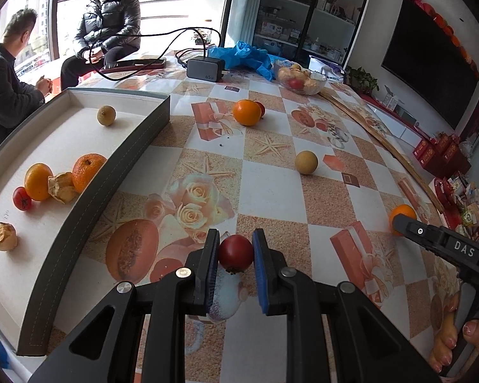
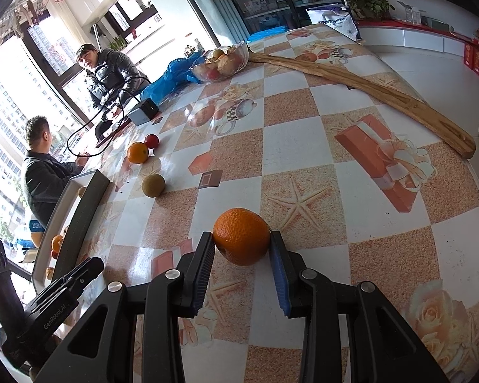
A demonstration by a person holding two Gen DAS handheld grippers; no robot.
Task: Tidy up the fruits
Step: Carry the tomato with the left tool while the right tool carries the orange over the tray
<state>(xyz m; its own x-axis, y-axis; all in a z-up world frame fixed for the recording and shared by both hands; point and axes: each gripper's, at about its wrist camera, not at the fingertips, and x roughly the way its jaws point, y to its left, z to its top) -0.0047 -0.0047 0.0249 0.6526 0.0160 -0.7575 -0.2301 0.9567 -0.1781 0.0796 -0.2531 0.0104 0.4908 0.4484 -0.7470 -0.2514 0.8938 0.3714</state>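
Left tool (image 1: 235,253), right tool (image 2: 242,249): black arms, blue pads, silver screws.

A home living room, judging by the patterned dining table (image 1: 271,172), with wall television (image 1: 431,73) right of it and glass-fronted cabinet (image 1: 303,9) behind it.

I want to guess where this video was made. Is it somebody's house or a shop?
Most likely a home's living or dining room. A big dark television hangs on the wall, a glass-door cabinet holds household items, and a table with a patterned tablecloth carries a glass fruit bowl.
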